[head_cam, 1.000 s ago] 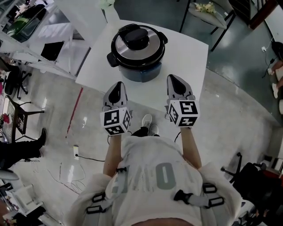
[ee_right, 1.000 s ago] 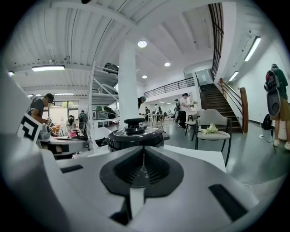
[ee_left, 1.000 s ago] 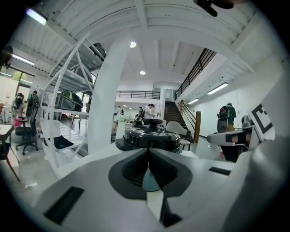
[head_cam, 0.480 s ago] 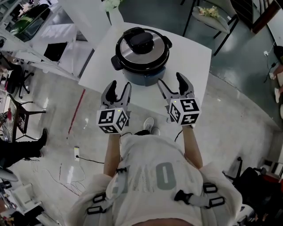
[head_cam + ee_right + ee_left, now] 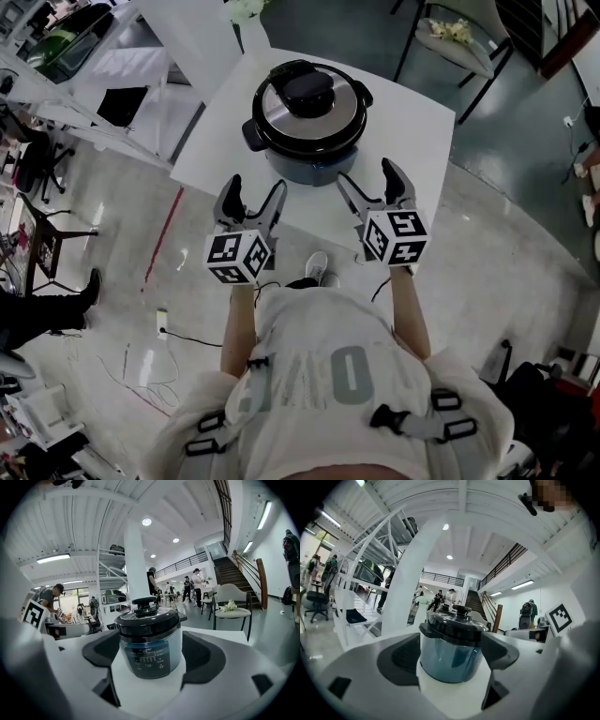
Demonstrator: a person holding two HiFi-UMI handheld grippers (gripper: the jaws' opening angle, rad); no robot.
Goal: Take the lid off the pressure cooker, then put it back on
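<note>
- I see the cooker (image 5: 309,131) upright on the white table (image 5: 412,131), near the table's middle, ahead of both grippers
- The lid (image 5: 310,111) sits on the cooker; its black knob (image 5: 307,89) faces up at the centre of the steel top
- From the head view the lid appears fully seated, though I cannot confirm that it is locked
- Left gripper (image 5: 257,187): jaws spread wide, having just been opening; they grip nothing, and no pad touches the cooker
- Right gripper (image 5: 367,176): jaws spread wide, likewise having just been opening; they grip nothing
- Both grippers hover over the near edge of the table, short of the cooker, one to each side of its front, pointing towards it
- In the left gripper view the cooker stands framed between the two dark pads (image 5: 399,656), on the table beyond them, showing its blue-grey body and dark lid rim
- In the right gripper view the cooker is centred between the pads as well, apart from them; the control panel (image 5: 149,660) on its front faces this gripper
- The marker cubes (image 5: 240,256) sit at the rear of each gripper, just ahead of the forearms
- A chair (image 5: 457,37) stands beyond the far right corner of the table, well apart from the cooker
</note>
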